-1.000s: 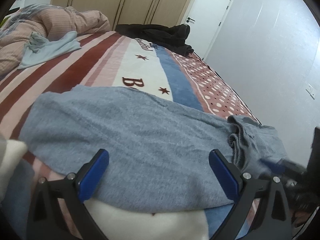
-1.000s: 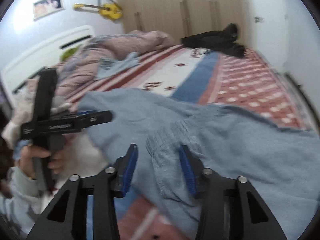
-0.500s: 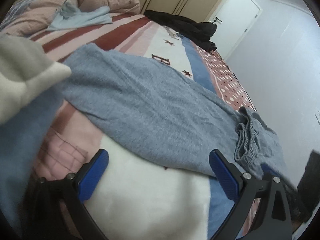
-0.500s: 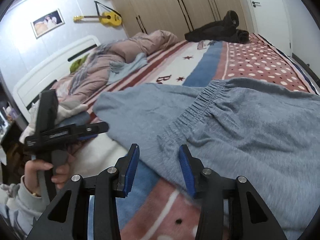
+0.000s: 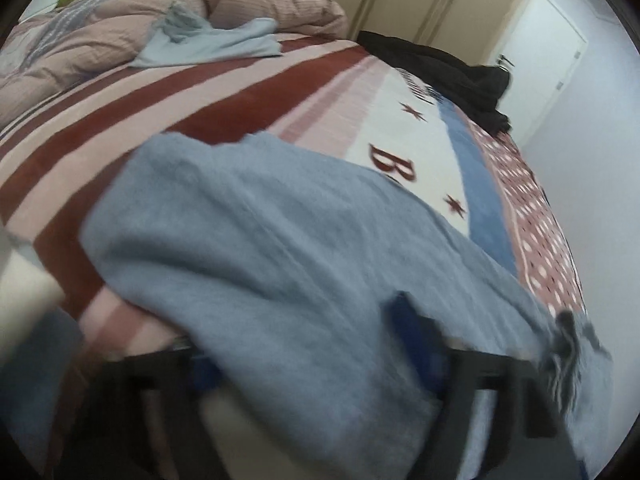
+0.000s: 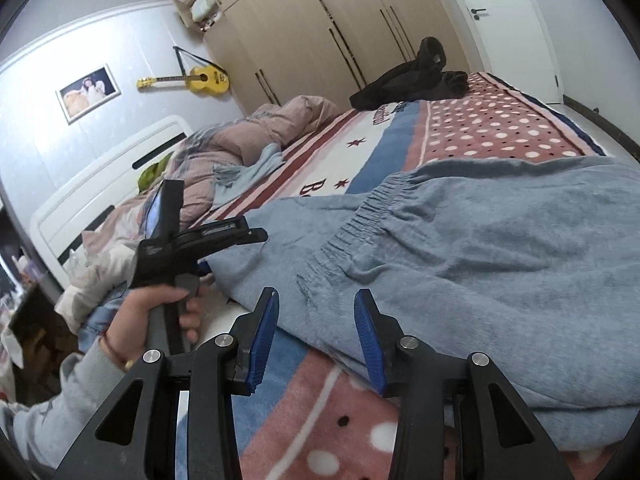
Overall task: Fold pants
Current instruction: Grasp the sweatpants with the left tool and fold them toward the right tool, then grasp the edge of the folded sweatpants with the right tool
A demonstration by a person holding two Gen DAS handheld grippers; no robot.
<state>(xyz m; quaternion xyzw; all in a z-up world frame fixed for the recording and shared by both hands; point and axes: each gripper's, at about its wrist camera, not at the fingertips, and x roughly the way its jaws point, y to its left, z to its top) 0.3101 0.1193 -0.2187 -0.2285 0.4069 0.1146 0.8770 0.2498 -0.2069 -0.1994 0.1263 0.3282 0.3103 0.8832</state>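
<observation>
left wrist view: pretty blurry. The grey-blue fleece pants (image 5: 280, 264) lie across the near part of the striped, star-printed bedspread (image 5: 248, 92), one end draped right over the left gripper (image 5: 308, 352)
left gripper state: fabric covers the gap between its blue pads, so honestly I can't tell if it's pinching or loose
far side: pink rumpled duvet (image 5: 120, 28) far left with a pale blue garment (image 5: 208, 44) on it, black clothes pile (image 5: 448, 76) far right by the wardrobe
right wrist view: right gripper (image 6: 316, 332) spread wide with nothing between the pads, hovering just near of the pants edge, the elastic waistband (image 6: 352, 220) a bit farther in
left gripper from here: seen at (image 6: 224, 236), at the pants' left end, its tips hidden from this side
what could go wrong: if only the top layer gets pinched, the leg would probably peel apart and the fold bunch up; fleece might also drag the bedspread
containers: none in either view
</observation>
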